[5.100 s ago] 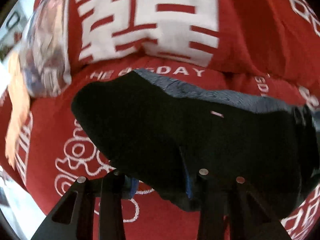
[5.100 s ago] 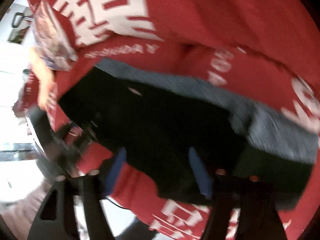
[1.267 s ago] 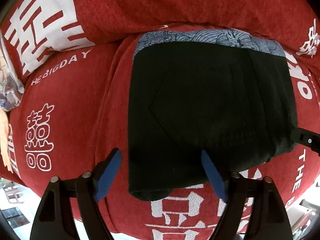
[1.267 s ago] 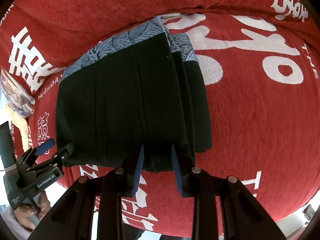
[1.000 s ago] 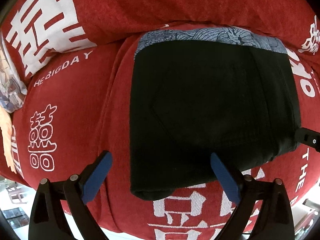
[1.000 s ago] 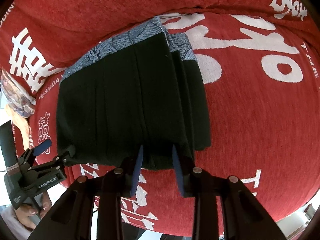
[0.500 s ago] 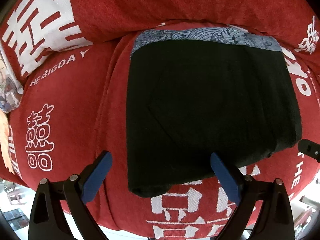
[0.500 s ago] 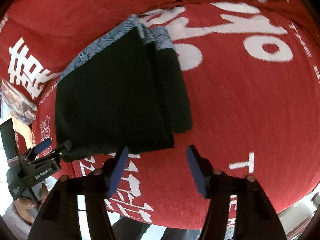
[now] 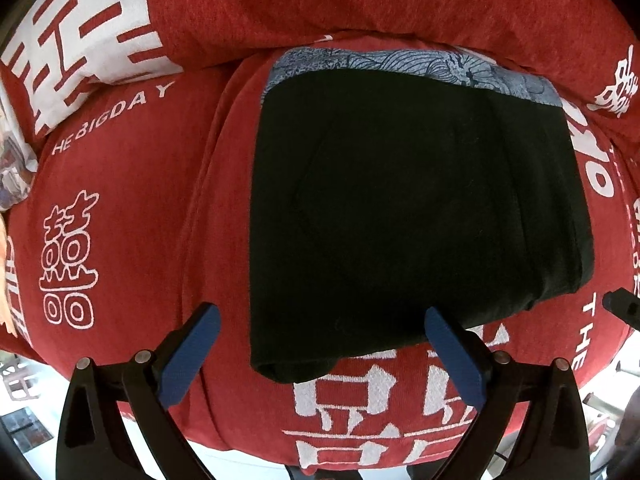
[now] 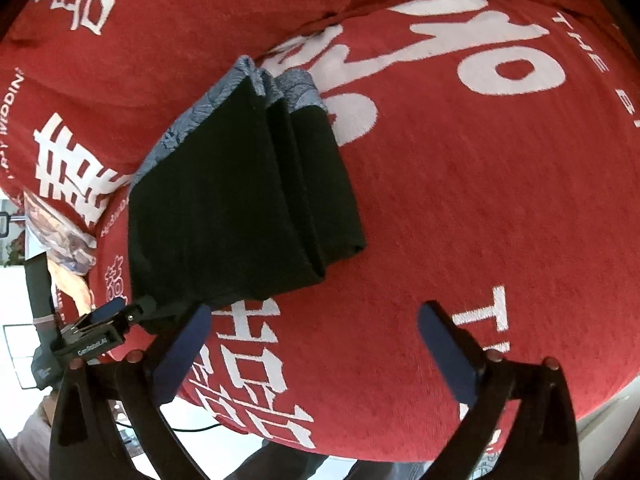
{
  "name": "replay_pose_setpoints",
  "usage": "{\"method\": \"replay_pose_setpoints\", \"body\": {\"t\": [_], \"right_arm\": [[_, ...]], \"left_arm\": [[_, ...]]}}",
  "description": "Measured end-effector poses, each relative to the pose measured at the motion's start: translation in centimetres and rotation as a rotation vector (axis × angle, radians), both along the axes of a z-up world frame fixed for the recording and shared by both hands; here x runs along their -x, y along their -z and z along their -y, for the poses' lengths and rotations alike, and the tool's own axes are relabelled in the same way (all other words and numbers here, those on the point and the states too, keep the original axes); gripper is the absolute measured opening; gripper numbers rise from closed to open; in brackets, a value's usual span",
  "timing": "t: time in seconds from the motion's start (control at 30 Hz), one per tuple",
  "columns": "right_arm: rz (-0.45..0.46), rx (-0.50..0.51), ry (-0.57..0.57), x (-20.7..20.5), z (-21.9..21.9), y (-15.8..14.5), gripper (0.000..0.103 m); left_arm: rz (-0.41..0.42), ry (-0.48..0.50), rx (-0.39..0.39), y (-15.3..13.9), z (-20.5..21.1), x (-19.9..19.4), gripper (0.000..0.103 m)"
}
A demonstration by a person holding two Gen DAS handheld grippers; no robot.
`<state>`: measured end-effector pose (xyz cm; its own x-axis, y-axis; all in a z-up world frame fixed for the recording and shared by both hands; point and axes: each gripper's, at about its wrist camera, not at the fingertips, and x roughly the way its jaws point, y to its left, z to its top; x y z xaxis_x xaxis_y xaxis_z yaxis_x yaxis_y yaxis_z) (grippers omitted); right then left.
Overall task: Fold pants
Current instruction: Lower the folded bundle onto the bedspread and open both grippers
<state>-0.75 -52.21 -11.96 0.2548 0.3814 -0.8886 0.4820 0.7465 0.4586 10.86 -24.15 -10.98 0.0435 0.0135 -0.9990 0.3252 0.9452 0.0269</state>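
Observation:
The black pants [image 9: 400, 200] lie folded into a flat rectangle on the red cover [image 9: 120, 200], a grey-blue patterned band along their far edge. My left gripper [image 9: 320, 320] hangs open above their near edge, pads clear of the cloth. In the right wrist view the pants [image 10: 240, 208] sit up and to the left, stepped layers showing on their right side. My right gripper [image 10: 314, 314] is opening wide with only the red cover [image 10: 480, 200] between its jaws. The left gripper [image 10: 128, 306] shows at the pants' near left corner.
The red cover with white characters rises into a back cushion [image 9: 360, 0] behind the pants. A patterned cushion [image 10: 60, 232] lies at the far left. The seat's front edge drops to a pale floor with a cable [image 10: 192, 428]. A person's legs [image 10: 280, 460] stand below.
My right gripper let go of the pants' near edge, spread its jaws wide and slid right, off the pants. The left gripper stayed open over the near edge.

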Motion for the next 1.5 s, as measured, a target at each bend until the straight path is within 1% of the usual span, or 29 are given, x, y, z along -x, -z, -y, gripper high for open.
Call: {"method": "replay_pose_setpoints", "body": {"t": [0.1,0.2,0.47,0.63,0.87,1.5], "right_arm": [[-0.010,-0.018,-0.007,-0.1,-0.2,0.2,0.103],[-0.044,-0.041,-0.011,-0.2,-0.1,0.7,0.103],[-0.089,-0.043,0.013,0.6,0.6,1.1,0.103],[-0.100,-0.048,0.028,0.7,0.9,1.2,0.103],[-0.105,-0.049,0.025,0.5,1.0,1.4,0.103],[-0.109,-0.042,0.021,-0.1,1.4,1.9,0.103]], "left_arm": [[-0.001,0.000,-0.001,0.0,0.0,0.0,0.102],[-0.006,0.000,-0.006,0.1,0.1,-0.1,0.102],[-0.018,-0.017,-0.009,0.4,-0.1,-0.1,0.102],[-0.026,-0.032,0.006,0.6,-0.6,-0.4,0.102],[-0.039,-0.017,0.022,0.9,-0.8,-0.5,0.102],[-0.022,-0.035,0.058,0.4,-1.5,-1.9,0.102]]}}
